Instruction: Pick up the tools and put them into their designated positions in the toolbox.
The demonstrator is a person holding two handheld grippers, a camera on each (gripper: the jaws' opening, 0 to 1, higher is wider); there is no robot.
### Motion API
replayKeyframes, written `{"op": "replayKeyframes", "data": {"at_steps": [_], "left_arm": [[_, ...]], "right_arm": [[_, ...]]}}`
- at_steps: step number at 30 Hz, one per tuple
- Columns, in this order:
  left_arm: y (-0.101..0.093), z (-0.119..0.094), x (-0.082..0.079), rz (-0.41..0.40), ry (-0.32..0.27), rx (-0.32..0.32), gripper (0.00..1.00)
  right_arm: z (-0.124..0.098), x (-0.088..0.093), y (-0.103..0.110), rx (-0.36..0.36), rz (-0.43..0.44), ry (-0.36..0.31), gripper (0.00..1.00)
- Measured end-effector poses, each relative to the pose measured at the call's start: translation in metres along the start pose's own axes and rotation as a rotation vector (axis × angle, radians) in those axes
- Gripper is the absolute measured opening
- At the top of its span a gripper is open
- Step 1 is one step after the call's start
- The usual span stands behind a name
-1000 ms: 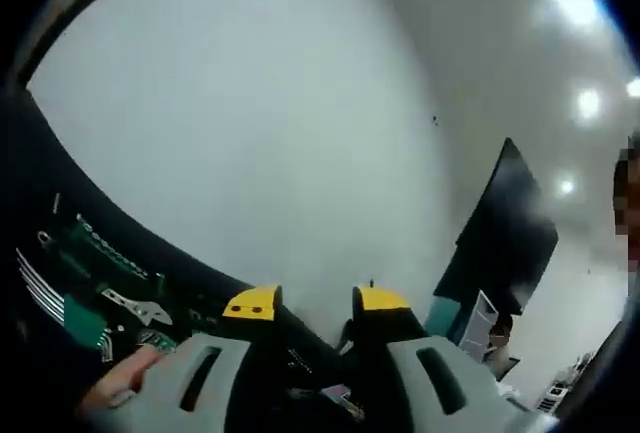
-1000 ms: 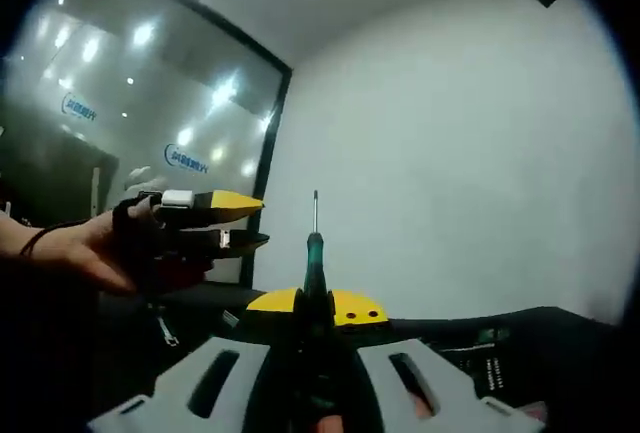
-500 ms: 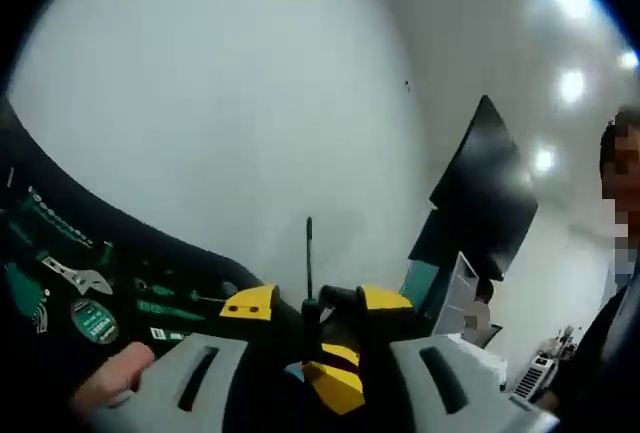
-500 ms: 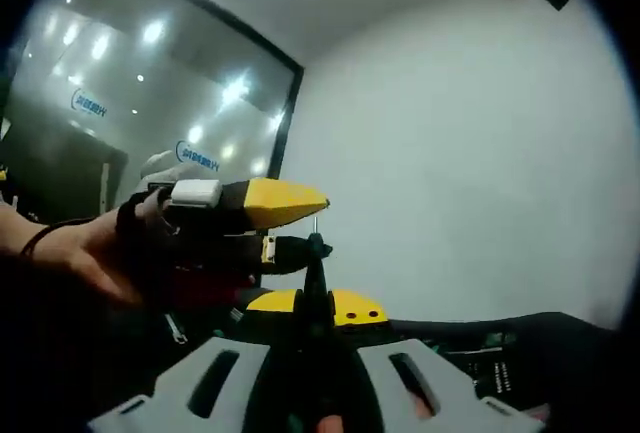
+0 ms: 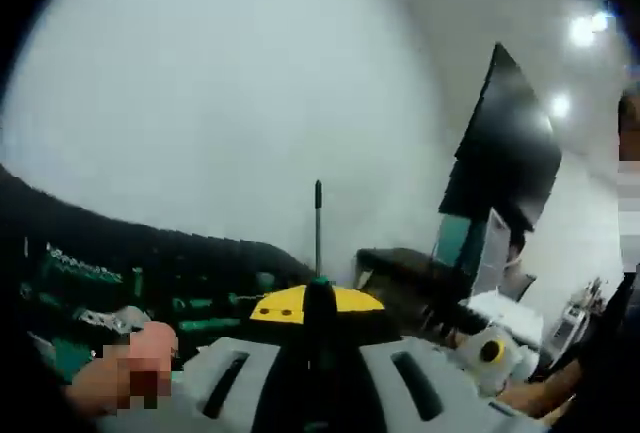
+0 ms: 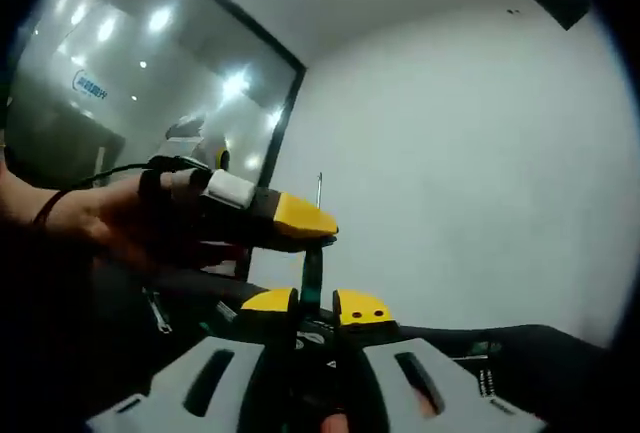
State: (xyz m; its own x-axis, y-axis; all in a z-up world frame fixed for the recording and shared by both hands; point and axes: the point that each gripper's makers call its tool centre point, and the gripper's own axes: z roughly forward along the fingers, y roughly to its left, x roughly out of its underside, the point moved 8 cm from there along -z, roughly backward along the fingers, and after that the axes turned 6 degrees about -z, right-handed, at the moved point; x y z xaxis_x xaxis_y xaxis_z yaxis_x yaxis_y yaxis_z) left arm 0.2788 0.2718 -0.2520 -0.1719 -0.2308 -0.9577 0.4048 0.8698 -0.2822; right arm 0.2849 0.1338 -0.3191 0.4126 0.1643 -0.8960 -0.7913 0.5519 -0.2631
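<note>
A screwdriver (image 5: 318,243) with a dark green handle and a thin metal shaft stands upright between my left gripper's (image 5: 315,305) yellow jaws, which are shut on its handle. In the right gripper view the same screwdriver (image 6: 312,271) rises from between my right gripper's (image 6: 316,303) yellow jaws, which stand slightly apart, open. The left gripper (image 6: 322,237), held by a hand, reaches in from the left and clamps the screwdriver just above them. The toolbox (image 5: 90,273), black foam holding green tools, lies low on the left; a part of the toolbox (image 6: 500,358) also lies low on the right.
A white wall stands behind everything. A dark monitor (image 5: 505,168) hangs at the right, with a cluttered desk (image 5: 500,303) below it. A glass partition (image 6: 130,83) with light reflections is on the left. A person's fingers (image 5: 125,373) show beside the left gripper.
My left gripper has shut on the screwdriver. My right gripper's jaws have parted, letting go of it. Both views have shifted slightly with the hands.
</note>
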Motion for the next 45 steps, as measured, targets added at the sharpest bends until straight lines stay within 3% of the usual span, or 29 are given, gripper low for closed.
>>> {"op": "replayKeyframes", "data": {"at_steps": [2,5,7,10,12,14,16,18,20,24,26,27,29,30,33,36,38,40,43,45], "left_arm": [[0.012,0.01,-0.009,0.17,0.09,-0.073,0.09],[0.02,0.027,-0.018,0.301,0.172,-0.072,0.08],[0.028,0.04,-0.023,0.351,0.211,-0.051,0.08],[0.038,0.056,-0.029,0.334,0.246,0.007,0.07],[0.051,0.068,-0.034,0.396,0.282,-0.013,0.07],[0.06,0.079,-0.033,0.488,0.35,-0.037,0.07],[0.067,0.092,-0.033,0.533,0.373,-0.03,0.04],[0.076,0.108,-0.03,0.621,0.402,-0.045,0.04],[0.087,0.122,-0.024,0.719,0.472,-0.076,0.02],[0.097,0.142,-0.013,0.703,0.504,-0.068,0.02],[0.106,0.151,-0.008,0.78,0.534,-0.095,0.02],[0.112,0.156,-0.004,0.818,0.583,-0.115,0.02],[0.117,0.165,0.0,0.841,0.6,-0.108,0.02],[0.127,0.178,-0.002,0.831,0.605,-0.105,0.02],[0.133,0.185,0.001,0.82,0.645,-0.107,0.02],[0.131,0.187,0.0,0.758,0.625,-0.099,0.02],[0.125,0.187,-0.002,0.601,0.587,-0.119,0.02],[0.112,0.181,-0.003,0.362,0.52,-0.124,0.02],[0.093,0.173,-0.01,0.01,0.395,-0.074,0.02],[0.079,0.167,-0.014,-0.137,0.336,-0.021,0.02]], "right_arm": [[0.0,0.0,-0.001,0.003,0.012,0.005,0.12],[-0.001,0.001,0.0,0.007,0.023,0.008,0.12],[0.0,0.002,-0.001,0.009,0.026,0.012,0.12],[0.0,0.003,0.0,0.007,0.028,0.015,0.12],[-0.001,0.003,0.0,0.008,0.027,0.015,0.12],[0.0,0.003,-0.001,0.011,0.027,0.015,0.12],[0.0,0.003,-0.004,0.027,0.028,0.01,0.12],[-0.002,0.002,-0.009,0.066,0.025,0.002,0.12],[-0.002,0.003,-0.015,0.102,0.044,-0.001,0.11],[-0.004,0.006,-0.022,0.121,0.117,0.001,0.1],[-0.004,0.007,-0.023,0.119,0.127,0.004,0.1],[-0.004,0.007,-0.021,0.118,0.126,0.005,0.1],[-0.004,0.007,-0.02,0.111,0.122,0.004,0.1],[-0.003,0.007,-0.019,0.105,0.121,0.004,0.1],[-0.005,0.005,-0.016,0.096,0.115,0.003,0.1],[-0.006,0.005,-0.016,0.097,0.121,0.001,0.1],[-0.006,0.005,-0.017,0.097,0.129,0.0,0.1],[-0.007,0.004,-0.018,0.099,0.134,-0.003,0.1],[-0.007,0.006,-0.02,0.111,0.135,0.004,0.1],[-0.008,0.007,-0.021,0.125,0.129,0.015,0.1]]}}
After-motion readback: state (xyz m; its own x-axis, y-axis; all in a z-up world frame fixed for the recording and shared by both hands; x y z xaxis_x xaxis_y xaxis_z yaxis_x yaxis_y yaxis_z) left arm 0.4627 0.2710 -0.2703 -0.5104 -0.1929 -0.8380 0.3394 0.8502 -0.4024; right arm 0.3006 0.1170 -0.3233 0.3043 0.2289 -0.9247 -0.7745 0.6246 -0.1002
